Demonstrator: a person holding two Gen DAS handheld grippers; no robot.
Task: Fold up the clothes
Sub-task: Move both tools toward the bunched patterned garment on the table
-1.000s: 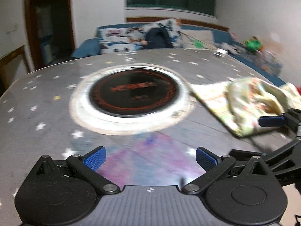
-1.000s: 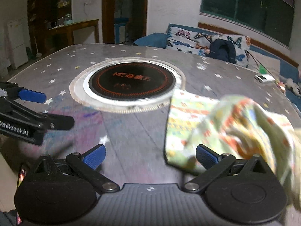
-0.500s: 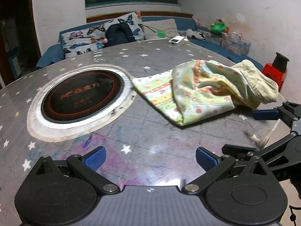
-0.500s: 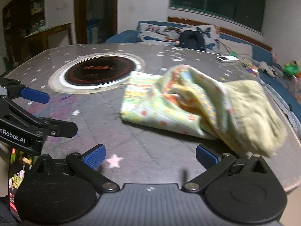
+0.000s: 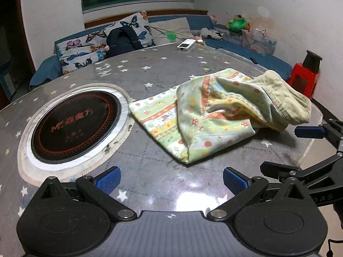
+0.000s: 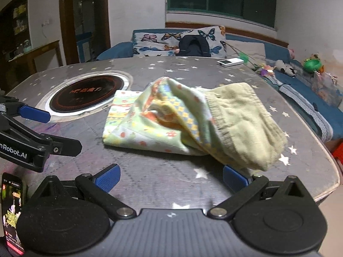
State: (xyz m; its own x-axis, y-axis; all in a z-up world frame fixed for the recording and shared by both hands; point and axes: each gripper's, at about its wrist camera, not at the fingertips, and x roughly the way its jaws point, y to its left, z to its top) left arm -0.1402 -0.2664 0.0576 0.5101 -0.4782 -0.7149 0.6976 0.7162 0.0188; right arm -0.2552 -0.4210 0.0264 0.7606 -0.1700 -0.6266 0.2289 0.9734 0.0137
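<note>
A crumpled yellow-green patterned garment (image 5: 214,115) lies in a heap on the grey star-print table (image 5: 150,167), right of the round cooktop. It also shows in the right wrist view (image 6: 193,124). My left gripper (image 5: 170,181) is open and empty, near the table's front edge, short of the garment. My right gripper (image 6: 170,177) is open and empty, just in front of the garment's olive end (image 6: 246,128); its right fingertip (image 6: 233,177) sits close under that hanging cloth. Each gripper shows in the other's view, the right (image 5: 308,147) and the left (image 6: 34,132).
A round black induction cooktop (image 5: 72,124) with a white ring is set in the table's left part. A white remote (image 5: 186,44) lies at the far edge. A sofa with butterfly cushions (image 6: 175,41) stands behind. A red stool (image 5: 302,79) stands off the right edge.
Both views have swung right and drawn back, so the whole garment is now in front of me. The garment has settled on the table. Both grippers stay open.
</note>
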